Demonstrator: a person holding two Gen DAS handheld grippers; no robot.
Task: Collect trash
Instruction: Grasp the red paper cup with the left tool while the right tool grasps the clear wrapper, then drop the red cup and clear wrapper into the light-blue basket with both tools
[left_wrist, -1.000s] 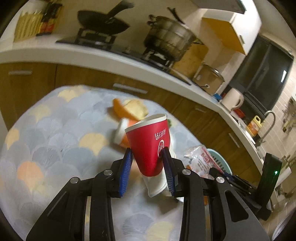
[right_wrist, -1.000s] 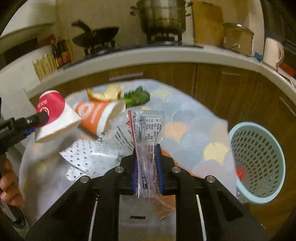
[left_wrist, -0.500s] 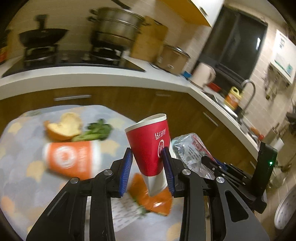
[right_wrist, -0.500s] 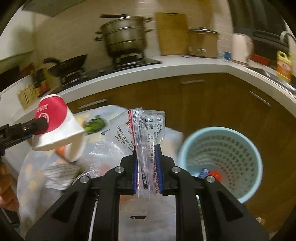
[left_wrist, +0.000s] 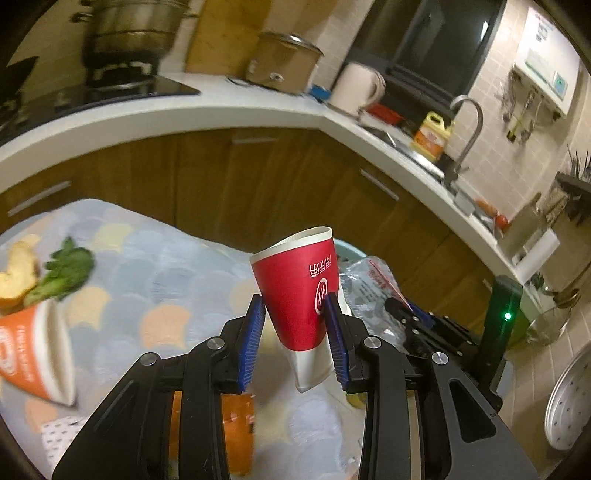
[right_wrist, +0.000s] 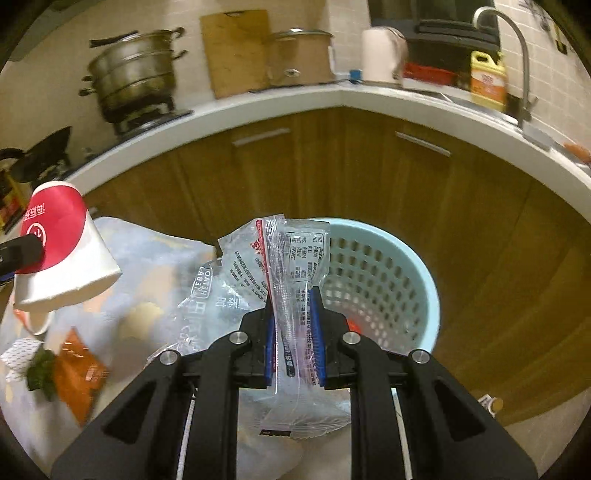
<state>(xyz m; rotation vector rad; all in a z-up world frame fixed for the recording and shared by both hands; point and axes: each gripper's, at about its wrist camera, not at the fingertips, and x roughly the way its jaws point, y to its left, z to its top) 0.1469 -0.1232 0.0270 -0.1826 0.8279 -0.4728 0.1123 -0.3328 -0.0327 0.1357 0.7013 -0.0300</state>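
My left gripper (left_wrist: 294, 325) is shut on a red and white paper cup (left_wrist: 299, 291), held above the table; the cup also shows in the right wrist view (right_wrist: 62, 251) at the left. My right gripper (right_wrist: 293, 332) is shut on a clear plastic wrapper (right_wrist: 291, 266), held at the near rim of the light blue perforated basket (right_wrist: 388, 280). The wrapper also shows in the left wrist view (left_wrist: 365, 280), right of the cup. The basket holds some red and blue scraps.
On the scale-patterned tablecloth (left_wrist: 147, 266) lie an orange paper cup (left_wrist: 33, 350), a bread piece (left_wrist: 16, 273), a green leaf (left_wrist: 62, 273), an orange packet (right_wrist: 77, 373) and a dotted wrapper (right_wrist: 18, 354). Wooden cabinets (right_wrist: 332, 166) and the white counter stand behind.
Both grippers have swung right with their loads. The basket has come from the right to directly ahead of the right gripper. The table litter has shifted left in both views.
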